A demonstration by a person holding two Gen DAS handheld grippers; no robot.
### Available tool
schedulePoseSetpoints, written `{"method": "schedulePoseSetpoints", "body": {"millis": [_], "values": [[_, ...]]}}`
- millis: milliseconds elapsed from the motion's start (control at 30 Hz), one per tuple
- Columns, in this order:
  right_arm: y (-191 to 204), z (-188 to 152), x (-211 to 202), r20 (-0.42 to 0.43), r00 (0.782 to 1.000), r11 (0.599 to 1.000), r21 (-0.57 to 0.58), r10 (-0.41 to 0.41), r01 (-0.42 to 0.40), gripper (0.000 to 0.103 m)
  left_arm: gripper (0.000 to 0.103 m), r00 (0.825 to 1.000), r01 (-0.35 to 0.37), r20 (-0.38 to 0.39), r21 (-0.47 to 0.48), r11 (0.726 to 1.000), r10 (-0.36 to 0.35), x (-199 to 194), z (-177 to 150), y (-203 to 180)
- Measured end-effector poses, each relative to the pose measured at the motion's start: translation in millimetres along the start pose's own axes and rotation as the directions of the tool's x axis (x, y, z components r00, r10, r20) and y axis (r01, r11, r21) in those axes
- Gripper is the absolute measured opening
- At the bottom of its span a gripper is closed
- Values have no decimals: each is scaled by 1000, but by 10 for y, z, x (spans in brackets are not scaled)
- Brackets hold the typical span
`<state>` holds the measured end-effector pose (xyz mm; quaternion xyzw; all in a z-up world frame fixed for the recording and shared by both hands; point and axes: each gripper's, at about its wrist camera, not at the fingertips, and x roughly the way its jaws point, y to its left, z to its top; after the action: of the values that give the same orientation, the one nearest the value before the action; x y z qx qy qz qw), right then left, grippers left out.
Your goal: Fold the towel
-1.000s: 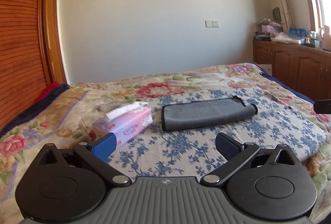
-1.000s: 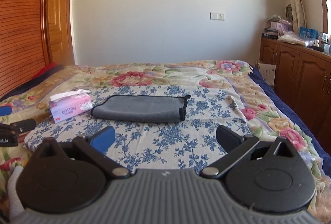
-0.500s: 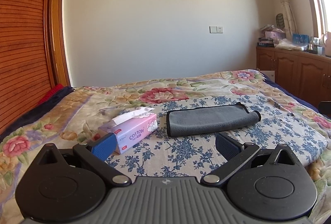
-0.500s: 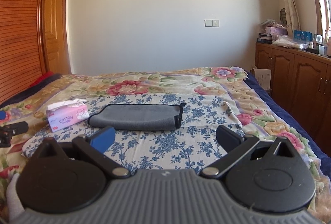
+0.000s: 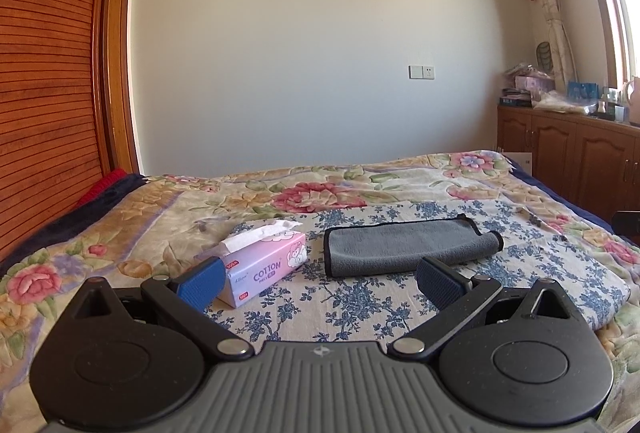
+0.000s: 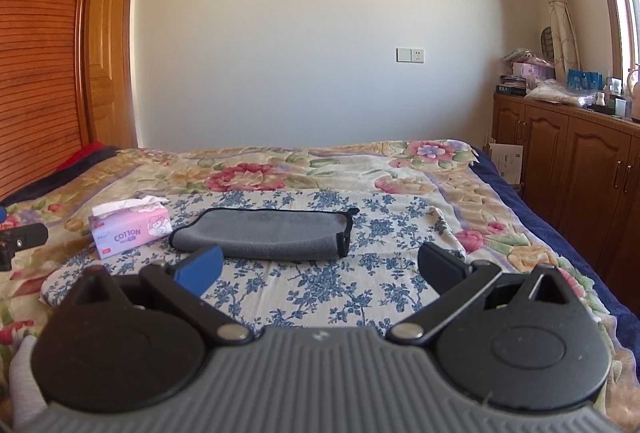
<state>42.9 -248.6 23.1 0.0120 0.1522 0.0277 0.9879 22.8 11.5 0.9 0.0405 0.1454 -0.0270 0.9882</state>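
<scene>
A grey towel (image 5: 408, 247) with a dark edge is seen lying folded into a long strip on a blue-flowered cloth (image 5: 360, 305) spread over the bed (image 5: 120, 233). In the right wrist view the towel (image 6: 268, 237) is found near the middle of that cloth (image 6: 320, 289), its bound end toward the right. A pink tissue box (image 5: 266, 267) marked COTTON is set just beside the towel's left end, apart from it. The left gripper (image 5: 320, 275) is held above the near part of the cloth with its jaws spread wide and nothing between them. The right gripper (image 6: 320, 263) is likewise held short of the towel, jaws wide apart and empty. A wooden cabinet (image 6: 568, 169) is seen along the right wall, topped with small items that are perhaps boxes and bottles.
</scene>
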Motion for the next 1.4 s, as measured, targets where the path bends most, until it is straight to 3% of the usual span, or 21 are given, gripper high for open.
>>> {"method": "schedulePoseSetpoints", "body": {"millis": [1400], "values": [[-16,13,-15,7,1000,1000,-3,-9,9,103,103,1000,-3,6,7,1000,3,15,0,17]]}}
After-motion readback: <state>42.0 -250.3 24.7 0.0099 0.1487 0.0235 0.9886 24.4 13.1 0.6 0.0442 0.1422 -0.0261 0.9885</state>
